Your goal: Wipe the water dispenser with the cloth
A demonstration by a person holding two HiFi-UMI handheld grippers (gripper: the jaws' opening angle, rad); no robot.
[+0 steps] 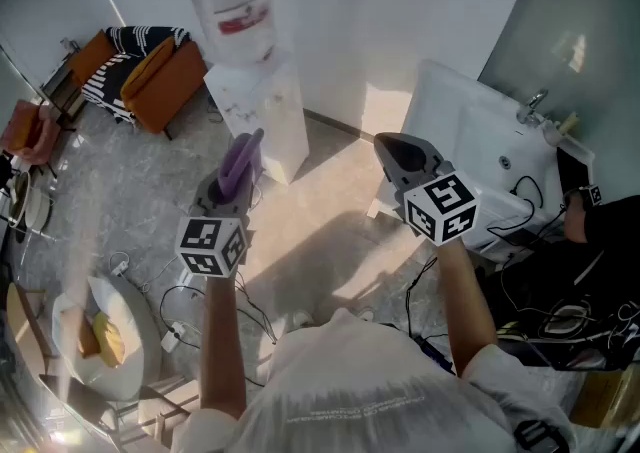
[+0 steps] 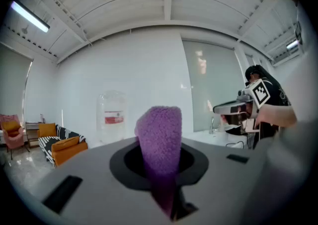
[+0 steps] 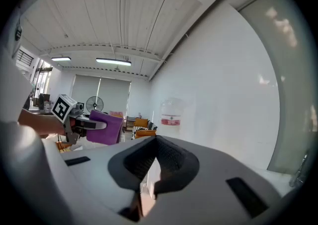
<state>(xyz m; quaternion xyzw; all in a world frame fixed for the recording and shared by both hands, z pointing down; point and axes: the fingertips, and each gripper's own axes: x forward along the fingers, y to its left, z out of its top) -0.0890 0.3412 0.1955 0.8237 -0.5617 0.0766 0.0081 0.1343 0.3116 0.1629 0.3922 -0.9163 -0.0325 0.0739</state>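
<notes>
Water dispenser [image 1: 262, 116], white with a clear bottle on top, stood on the floor against the wall in the head view. The left gripper [image 1: 238, 176] was raised just in front of the water dispenser, its fingers closed on a purple cloth [image 1: 242, 159] that stuck up toward the dispenser without touching it. The right gripper [image 1: 405, 153] was held to the right of the dispenser, apart from it. An orange sofa [image 1: 165, 81] sat to the dispenser's left and a white sink [image 1: 470, 126] well to its right.

In the left gripper view, the cloth [image 2: 160, 139] stood upright, pinched at its lower end between the closed fingers. The dispenser [image 2: 113, 117] showed beyond it, slightly to the left and apart.

In the right gripper view, the right gripper [image 3: 155, 169] had its fingers [image 3: 176, 159] meeting at the tips with nothing between them. The dispenser [image 3: 171, 114] stood ahead against the wall, with the cloth [image 3: 107, 128] and left gripper [image 3: 82, 123] to the left of it.
</notes>
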